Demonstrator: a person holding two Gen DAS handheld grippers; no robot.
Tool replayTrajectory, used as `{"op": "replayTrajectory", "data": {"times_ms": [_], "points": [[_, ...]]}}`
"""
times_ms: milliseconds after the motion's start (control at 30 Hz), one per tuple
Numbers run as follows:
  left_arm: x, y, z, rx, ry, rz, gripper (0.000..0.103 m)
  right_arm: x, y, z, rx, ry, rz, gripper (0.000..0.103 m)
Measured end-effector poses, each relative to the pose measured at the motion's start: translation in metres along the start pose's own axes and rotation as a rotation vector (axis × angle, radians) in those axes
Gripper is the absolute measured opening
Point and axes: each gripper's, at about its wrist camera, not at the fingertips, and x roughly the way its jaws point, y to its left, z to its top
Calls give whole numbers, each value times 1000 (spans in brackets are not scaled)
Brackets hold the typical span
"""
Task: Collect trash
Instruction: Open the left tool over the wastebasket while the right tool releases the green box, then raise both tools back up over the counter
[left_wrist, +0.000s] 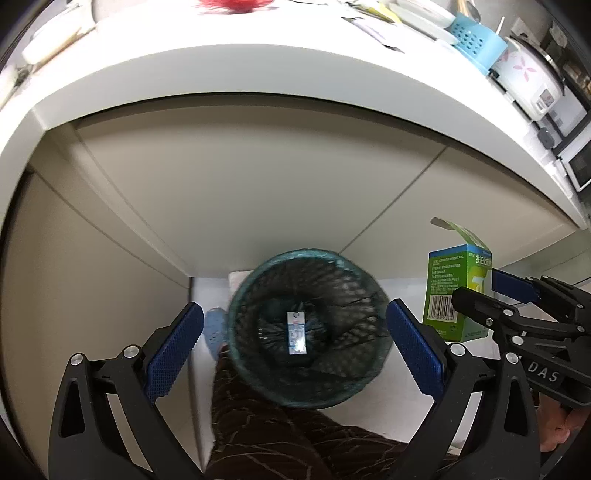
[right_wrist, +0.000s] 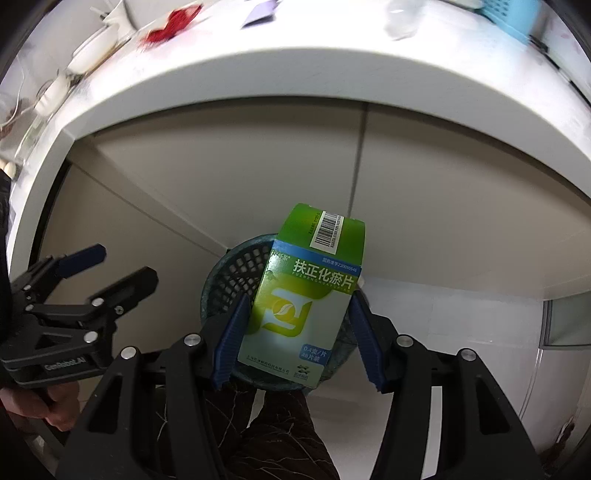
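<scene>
A dark green mesh waste basket (left_wrist: 332, 400) stands on the floor below the counter, with a small blue-and-white box (left_wrist: 296, 334) lying at its bottom. My left gripper (left_wrist: 295, 308) hangs over it, jaws wide open and nothing between them. The right gripper (right_wrist: 299, 299) is shut on a green medicine box (right_wrist: 310, 269) with its top flap open, held over the basket (right_wrist: 232, 273). In the left wrist view that green box (left_wrist: 448, 295) and the right gripper (left_wrist: 480, 288) sit just right of the basket. The right wrist view shows the left gripper (right_wrist: 125, 264) open at far left.
A white counter (left_wrist: 258, 62) overhangs beige cabinet doors (left_wrist: 258, 177) behind the basket. On it are a blue perforated holder (left_wrist: 476, 37), a rice cooker (left_wrist: 528, 77), plates and something red (left_wrist: 229, 4). A person's leg (left_wrist: 280, 435) in brown patterned trousers and a blue slipper (left_wrist: 216, 328) are beside the basket.
</scene>
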Motion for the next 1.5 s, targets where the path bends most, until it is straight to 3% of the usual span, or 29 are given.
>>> {"op": "replayTrajectory", "data": {"times_ms": [500, 833, 967, 1500], "points": [[-4, 36, -4, -46, 22, 44, 97, 34, 30, 7, -80, 60, 5, 55], [-7, 33, -3, -42, 17, 40, 97, 28, 28, 3, -59, 32, -35, 86], [-18, 31, 1, -34, -1, 48, 97, 11, 29, 9, -48, -11, -54, 93], [-106, 20, 59, -78, -93, 58, 97, -105, -11, 48, 58, -213, -123, 93]]}}
